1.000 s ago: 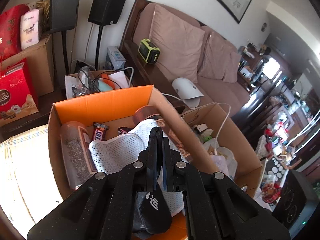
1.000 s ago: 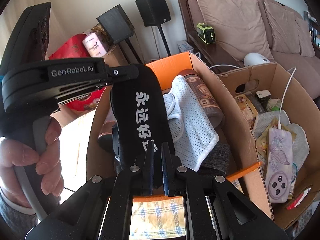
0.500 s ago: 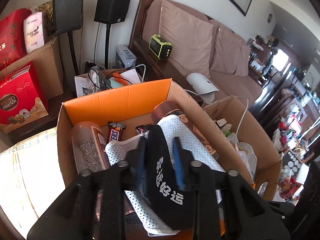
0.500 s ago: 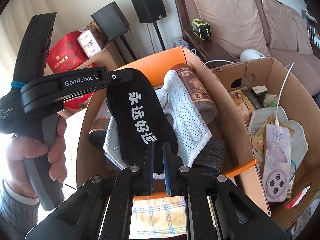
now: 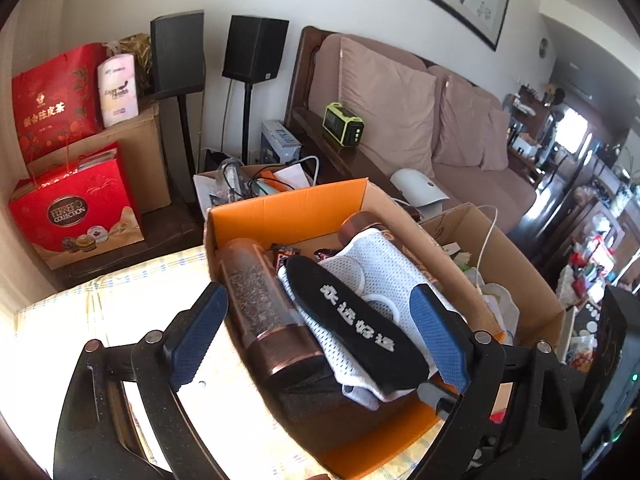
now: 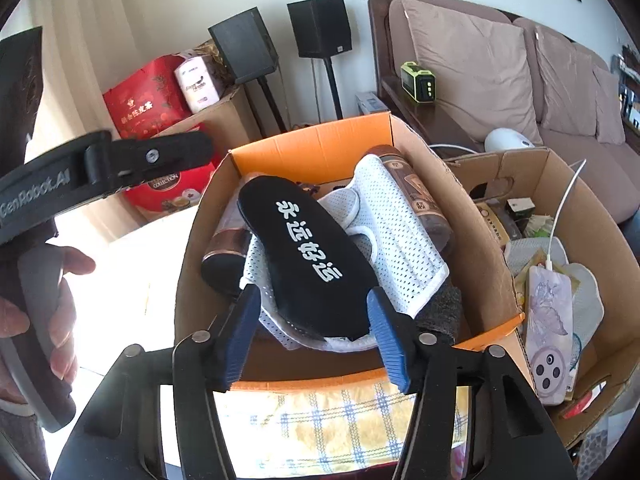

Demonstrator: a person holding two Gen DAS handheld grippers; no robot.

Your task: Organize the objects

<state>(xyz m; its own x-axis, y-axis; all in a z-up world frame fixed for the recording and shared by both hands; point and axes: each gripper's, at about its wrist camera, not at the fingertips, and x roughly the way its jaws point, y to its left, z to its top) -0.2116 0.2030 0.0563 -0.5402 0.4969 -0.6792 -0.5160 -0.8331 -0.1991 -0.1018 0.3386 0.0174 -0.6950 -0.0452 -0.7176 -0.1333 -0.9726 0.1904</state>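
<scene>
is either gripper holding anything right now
No. The left gripper and right gripper are both open, and the black insole lies loose on the white mesh pieces in the orange box.

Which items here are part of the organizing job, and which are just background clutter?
In the job:
- black insole, lying on top in the orange box
- white mesh pieces under it
- two brown cylindrical containers
- left gripper and right gripper, both open

Lying about:
- second cardboard box of oddments
- speakers
- red gift bags
- sofa
</scene>
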